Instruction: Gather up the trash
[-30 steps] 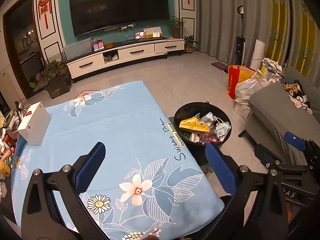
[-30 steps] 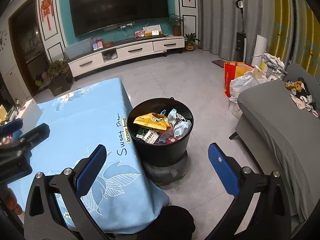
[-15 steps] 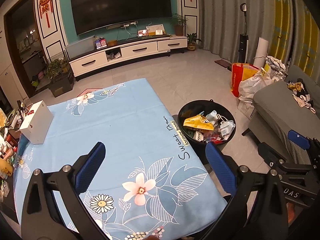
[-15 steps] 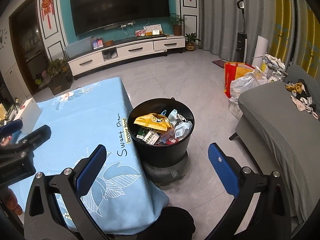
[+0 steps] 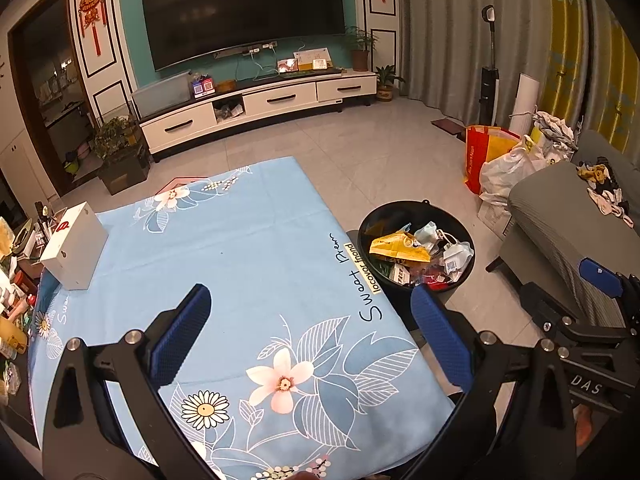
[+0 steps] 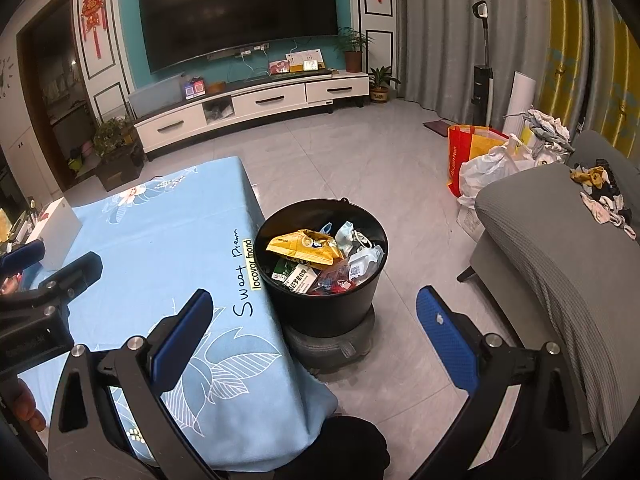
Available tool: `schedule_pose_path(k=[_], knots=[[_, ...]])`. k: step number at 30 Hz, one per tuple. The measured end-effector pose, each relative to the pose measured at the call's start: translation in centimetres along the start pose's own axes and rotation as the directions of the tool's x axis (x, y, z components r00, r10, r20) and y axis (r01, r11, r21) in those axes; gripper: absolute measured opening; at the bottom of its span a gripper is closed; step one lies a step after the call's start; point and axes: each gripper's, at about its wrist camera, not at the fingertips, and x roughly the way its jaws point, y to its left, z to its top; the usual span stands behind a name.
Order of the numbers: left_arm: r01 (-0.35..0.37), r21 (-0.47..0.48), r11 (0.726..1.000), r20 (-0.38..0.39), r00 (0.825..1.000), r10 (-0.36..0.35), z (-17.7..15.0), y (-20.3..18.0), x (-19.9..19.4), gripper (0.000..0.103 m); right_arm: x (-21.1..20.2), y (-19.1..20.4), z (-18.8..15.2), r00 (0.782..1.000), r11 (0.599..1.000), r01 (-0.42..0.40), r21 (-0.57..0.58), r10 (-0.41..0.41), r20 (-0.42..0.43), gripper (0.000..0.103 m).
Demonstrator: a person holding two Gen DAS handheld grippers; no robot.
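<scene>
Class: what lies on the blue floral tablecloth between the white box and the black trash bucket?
Nothing: in the left wrist view, the cloth is bare between white box and black trash bucket.

Over the last second the left gripper (image 5: 310,330) has drawn back from the black round trash bucket (image 5: 416,248), which now sits slightly farther right; more floral blue-clothed table (image 5: 240,264) shows.

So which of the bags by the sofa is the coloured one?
The red and yellow bag, standing upright on the floor farthest from the sofa; the bag leaning against it is plain white.
</scene>
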Motion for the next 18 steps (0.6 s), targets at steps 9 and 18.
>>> schedule_pose_path(k=[9,18], knots=[[-0.004,0.001,1.000,-0.005,1.000,0.004,-0.17,-0.03,0.21,0.100,0.27,-0.32,0.10,1.000,1.000,-0.003,-0.002,0.003,-0.003,0.099],[-0.006,0.002,1.000,-0.005,1.000,0.006,-0.27,-0.20,0.14,0.100,0.23,-0.41,-0.20,1.000,1.000,-0.005,-0.001,0.005,0.000,0.099]])
